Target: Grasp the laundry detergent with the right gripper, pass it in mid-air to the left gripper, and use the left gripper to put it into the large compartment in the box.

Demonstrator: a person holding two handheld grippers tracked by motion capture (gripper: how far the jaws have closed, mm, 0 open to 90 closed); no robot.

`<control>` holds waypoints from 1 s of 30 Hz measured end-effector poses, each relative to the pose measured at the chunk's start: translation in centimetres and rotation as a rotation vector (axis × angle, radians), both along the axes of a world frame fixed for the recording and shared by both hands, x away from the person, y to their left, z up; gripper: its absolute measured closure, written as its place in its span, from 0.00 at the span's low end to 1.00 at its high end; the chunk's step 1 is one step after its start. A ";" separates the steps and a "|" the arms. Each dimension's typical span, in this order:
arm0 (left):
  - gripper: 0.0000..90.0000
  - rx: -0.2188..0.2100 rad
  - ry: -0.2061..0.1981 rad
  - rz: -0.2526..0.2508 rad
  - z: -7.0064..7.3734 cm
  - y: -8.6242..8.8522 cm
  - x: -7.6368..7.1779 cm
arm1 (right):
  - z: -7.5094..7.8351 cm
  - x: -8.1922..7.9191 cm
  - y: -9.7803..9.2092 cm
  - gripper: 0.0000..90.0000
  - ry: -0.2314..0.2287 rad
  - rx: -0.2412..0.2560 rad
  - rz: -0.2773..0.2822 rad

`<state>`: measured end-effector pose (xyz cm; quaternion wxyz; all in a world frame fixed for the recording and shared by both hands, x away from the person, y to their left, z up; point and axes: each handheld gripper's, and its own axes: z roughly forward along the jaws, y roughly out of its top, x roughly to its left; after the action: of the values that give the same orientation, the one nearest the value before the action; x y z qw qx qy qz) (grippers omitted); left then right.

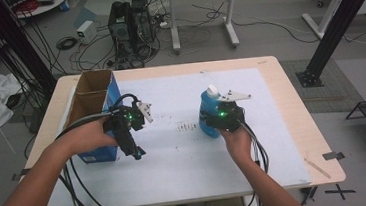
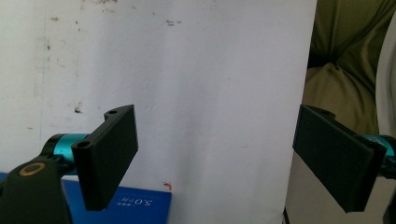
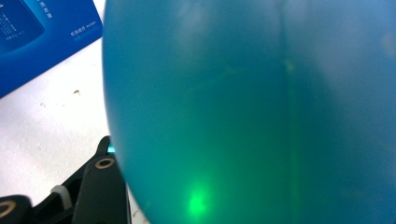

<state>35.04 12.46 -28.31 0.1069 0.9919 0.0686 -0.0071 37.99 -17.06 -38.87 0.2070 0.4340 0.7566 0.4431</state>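
Bottle [image 1: 209,112] upright, blue box [image 1: 103,121] nearby (open-topped)

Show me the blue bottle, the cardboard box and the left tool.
blue bottle [image 1: 206,112], high view, left side of its body.
cardboard box [image 1: 111,91], high view, blue outer wall.
left tool [image 2: 215,158], left gripper view, midway between its open jaws.

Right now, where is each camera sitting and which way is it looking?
High view: above the person's side, looking forward and down on the table; forearms, both hands, left gripper.
Left gripper view: rides the left gripper, looking down at the white mat; its wide-apart black jaws.
Right gripper view: rides the right gripper, pressed against the blue bottle.
All three share the blue box.
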 end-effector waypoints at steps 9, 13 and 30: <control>0.16 -0.007 -0.005 0.009 -0.1 0.0 -0.1 | -0.1 0.0 -0.1 0.46 -0.026 -0.005 0.001; 0.16 -0.002 -0.002 0.005 0.0 0.0 -0.1 | -0.2 -0.1 0.0 0.47 -0.037 -0.006 -0.002; 0.16 -0.016 -0.015 0.008 0.5 -0.3 -0.1 | 1.5 -1.1 -1.3 0.48 -0.056 0.008 0.067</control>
<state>34.97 12.21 -27.83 0.1155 0.9907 0.0717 0.0000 36.84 -18.39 -37.38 0.2112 0.3969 0.7628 0.4648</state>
